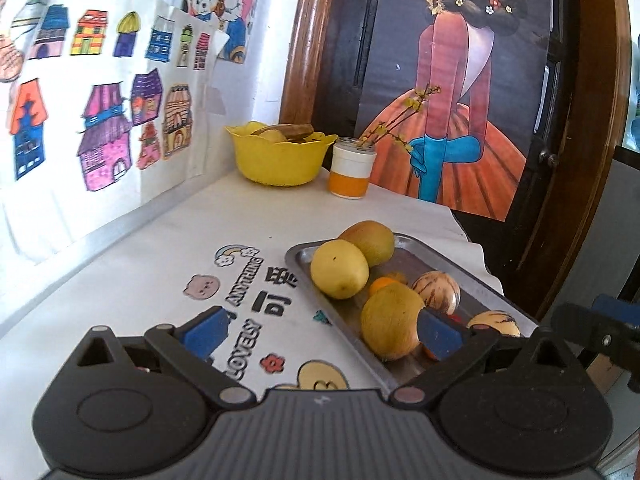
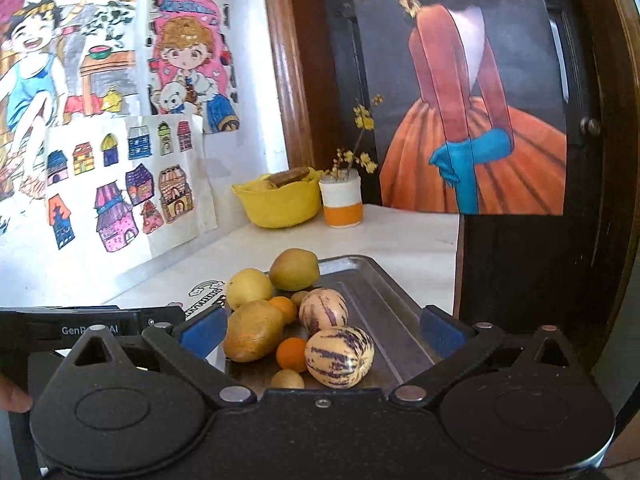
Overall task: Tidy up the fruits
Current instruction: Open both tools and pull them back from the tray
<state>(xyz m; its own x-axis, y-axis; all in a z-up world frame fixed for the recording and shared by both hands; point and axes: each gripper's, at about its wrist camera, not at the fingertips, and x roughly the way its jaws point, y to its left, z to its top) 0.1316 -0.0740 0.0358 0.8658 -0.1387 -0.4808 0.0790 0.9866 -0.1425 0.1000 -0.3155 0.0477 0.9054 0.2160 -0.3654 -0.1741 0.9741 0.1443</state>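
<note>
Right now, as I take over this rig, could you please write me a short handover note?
Left tool: open, holding nothing, beside the tray's left edge.
Right tool: open, holding nothing, over the near fruit.
Metal tray: two striped melons, small oranges, yellow and brownish fruits, all on its left half.
Yellow bowl at the back, beside an orange-and-white cup, already has items in it.
Done: cannot tell.
Left: sort the tray's fruit.
</note>
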